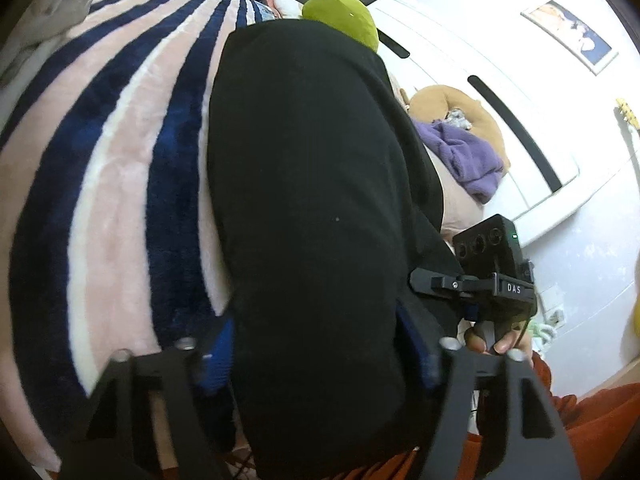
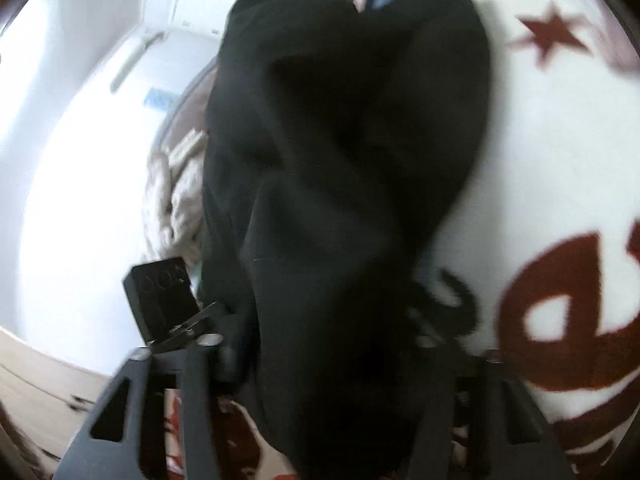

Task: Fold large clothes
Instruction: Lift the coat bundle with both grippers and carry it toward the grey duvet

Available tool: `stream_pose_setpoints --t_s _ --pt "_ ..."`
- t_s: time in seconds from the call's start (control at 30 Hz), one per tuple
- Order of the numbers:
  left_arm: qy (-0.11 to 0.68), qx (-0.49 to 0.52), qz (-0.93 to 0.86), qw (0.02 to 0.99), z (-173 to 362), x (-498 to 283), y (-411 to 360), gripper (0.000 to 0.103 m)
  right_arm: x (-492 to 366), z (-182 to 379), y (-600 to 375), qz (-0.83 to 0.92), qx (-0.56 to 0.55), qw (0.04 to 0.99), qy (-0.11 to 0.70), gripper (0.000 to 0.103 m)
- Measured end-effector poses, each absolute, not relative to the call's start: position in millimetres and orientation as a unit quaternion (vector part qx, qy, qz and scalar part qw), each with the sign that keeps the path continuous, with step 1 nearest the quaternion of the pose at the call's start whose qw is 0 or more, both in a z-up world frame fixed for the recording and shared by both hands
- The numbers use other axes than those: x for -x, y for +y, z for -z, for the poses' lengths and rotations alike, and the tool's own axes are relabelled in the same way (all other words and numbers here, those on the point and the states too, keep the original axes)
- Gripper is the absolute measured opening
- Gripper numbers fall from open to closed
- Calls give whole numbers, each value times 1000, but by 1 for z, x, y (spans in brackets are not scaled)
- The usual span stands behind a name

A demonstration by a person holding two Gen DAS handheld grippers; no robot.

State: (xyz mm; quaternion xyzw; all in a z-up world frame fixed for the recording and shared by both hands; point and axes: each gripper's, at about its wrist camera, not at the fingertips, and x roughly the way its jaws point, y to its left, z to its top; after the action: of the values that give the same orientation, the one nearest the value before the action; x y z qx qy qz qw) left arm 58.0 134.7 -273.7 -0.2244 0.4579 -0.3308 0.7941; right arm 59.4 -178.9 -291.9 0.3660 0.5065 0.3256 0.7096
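A large black garment (image 1: 312,200) hangs stretched from my left gripper (image 1: 316,364) out over the striped bed; the cloth fills the gap between the jaws, which are closed on it. In the right wrist view the same black garment (image 2: 340,184) drapes in folds from my right gripper (image 2: 320,364), whose jaws are also closed on the cloth. The right gripper shows in the left wrist view (image 1: 480,280) at the garment's right edge, held by a hand. The left gripper shows in the right wrist view (image 2: 168,304) at the garment's left edge.
A pink, white and navy striped blanket (image 1: 120,160) covers the bed. A green plush (image 1: 344,20), a brown pet bed (image 1: 472,120) with purple cloth (image 1: 468,156) and white cabinets (image 1: 500,92) lie beyond. A white blanket with red print (image 2: 560,240) lies at the right.
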Motion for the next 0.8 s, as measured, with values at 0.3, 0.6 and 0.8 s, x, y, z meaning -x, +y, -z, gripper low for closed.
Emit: stream_pose_setpoints --t_s 0.3,0.6,0.8 --pt "384 194 331 840 184 -68 145 41 -82 209 -156 -390 -315 753 427 24" --pt "282 119 289 907 57 -79 201 41 -119 88 -91 -462 -239 788 328 23" --pt "219 102 216 946 -13 -60 286 41 -143 18 0 -528 -188 783 269 23"
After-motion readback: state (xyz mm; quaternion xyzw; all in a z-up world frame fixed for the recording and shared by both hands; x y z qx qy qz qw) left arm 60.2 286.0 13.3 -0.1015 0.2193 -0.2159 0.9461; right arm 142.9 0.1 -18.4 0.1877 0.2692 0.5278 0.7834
